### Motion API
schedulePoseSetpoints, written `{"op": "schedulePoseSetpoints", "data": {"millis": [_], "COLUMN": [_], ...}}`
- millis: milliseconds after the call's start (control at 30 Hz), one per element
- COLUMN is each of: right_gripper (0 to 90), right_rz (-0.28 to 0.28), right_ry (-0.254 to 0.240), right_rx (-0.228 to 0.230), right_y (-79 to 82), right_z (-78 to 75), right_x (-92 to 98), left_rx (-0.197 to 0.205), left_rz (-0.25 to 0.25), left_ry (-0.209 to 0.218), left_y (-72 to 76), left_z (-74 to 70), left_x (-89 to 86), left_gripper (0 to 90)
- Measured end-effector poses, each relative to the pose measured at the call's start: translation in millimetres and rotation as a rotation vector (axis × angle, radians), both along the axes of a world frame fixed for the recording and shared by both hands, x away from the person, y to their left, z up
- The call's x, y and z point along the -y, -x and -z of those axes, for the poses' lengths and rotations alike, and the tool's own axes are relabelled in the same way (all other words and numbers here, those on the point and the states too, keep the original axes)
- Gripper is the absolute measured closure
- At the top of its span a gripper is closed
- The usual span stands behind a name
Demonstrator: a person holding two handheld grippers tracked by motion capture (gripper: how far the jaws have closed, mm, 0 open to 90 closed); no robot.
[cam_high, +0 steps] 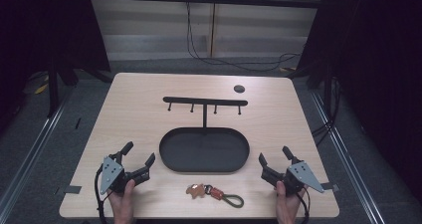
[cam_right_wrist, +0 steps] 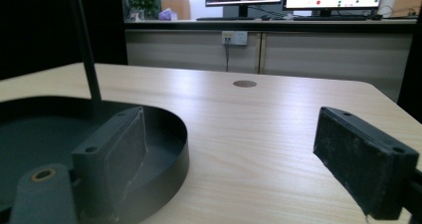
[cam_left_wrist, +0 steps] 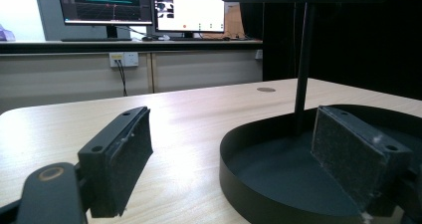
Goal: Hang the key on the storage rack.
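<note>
High view shows a light wooden table (cam_high: 149, 109) filling the middle of the frame, with dark floor around it and a pale wall across the top. At the table's centre sits a black oval tray (cam_high: 174, 157), and from its far rim a thin post rises to a black crossbar with four small pegs (cam_high: 205, 101), a hanger stand spanning the upper middle. A round dark grommet (cam_high: 239, 88) lies in the table top to the upper right of the crossbar.

At lower left, the left gripper (cam_high: 139, 155) rests on the table just beside the tray's left end, held by a hand (cam_high: 122, 201) coming up from the bottom edge. Its fingers stand wide apart with nothing between them. In the left gripper view the two black padded fingers (cam_left_wrist: 118, 159) frame the tray's wall (cam_left_wrist: 239, 194), with the post rising behind.

At lower right, the right gripper (cam_high: 274, 156) sits near the tray's right end, held by the other hand (cam_high: 287, 204). Its fingers are likewise spread apart and empty. In the right gripper view the fingers (cam_right_wrist: 361, 157) flank bare table, with the tray's rim (cam_right_wrist: 181, 139) at the left.

Between the two hands, near the bottom edge of the high view and close in front of the tray, lies a keychain (cam_high: 214, 192): a brown tag, a red piece and an olive cord loop, apart from both grippers.
</note>
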State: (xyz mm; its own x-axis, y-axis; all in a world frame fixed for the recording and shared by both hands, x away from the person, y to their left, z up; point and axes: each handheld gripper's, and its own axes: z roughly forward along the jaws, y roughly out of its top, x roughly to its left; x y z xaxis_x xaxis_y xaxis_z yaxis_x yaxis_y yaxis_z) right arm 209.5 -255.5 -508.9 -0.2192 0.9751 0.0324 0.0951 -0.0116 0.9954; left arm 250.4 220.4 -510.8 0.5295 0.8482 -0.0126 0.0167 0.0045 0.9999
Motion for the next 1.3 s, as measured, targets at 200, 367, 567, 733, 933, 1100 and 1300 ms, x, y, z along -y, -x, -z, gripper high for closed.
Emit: {"op": "schedulePoseSetpoints", "data": {"millis": [200, 367, 567, 733, 933, 1100, 1300], "right_gripper": [12.3, 12.3, 12.7, 17.6, 28.0, 33.2, 41.2], "right_rz": [-0.074, -0.085, -0.073, -0.135, -0.202, -0.307, -0.368], "right_ry": [-0.016, -0.026, -0.012, 0.027, 0.011, -0.003, -0.009], "right_rx": [-0.047, -0.050, -0.103, -0.210, -0.257, -0.330, -0.376], "right_y": [-5.2, -4.9, -9.0, -14.6, -14.0, -11.8, -9.8], "right_z": [-1.1, -1.1, -2.4, -4.4, -7.3, -9.1, -10.5], "right_x": [3.4, 5.4, 4.5, -1.6, -3.6, -13.0, -21.7], "left_rx": [0.001, 0.002, 0.000, 0.002, 0.002, 0.002, 0.000], "left_rz": [0.001, -0.002, -0.002, -0.002, -0.001, -0.001, 0.000], "left_ry": [0.000, 0.000, -0.001, -0.002, -0.002, -0.002, -0.003], "left_y": [-0.1, -0.1, -0.2, -0.2, -0.3, -0.3, -0.2], "left_z": [0.0, 0.0, -0.1, -0.1, -0.1, -0.1, -0.2], "left_x": [-0.1, 0.2, 0.0, 0.0, 0.0, 0.0, -0.1], "left_gripper": [15.8, 15.8, 15.8, 15.8, 15.8, 15.8, 15.8]}}
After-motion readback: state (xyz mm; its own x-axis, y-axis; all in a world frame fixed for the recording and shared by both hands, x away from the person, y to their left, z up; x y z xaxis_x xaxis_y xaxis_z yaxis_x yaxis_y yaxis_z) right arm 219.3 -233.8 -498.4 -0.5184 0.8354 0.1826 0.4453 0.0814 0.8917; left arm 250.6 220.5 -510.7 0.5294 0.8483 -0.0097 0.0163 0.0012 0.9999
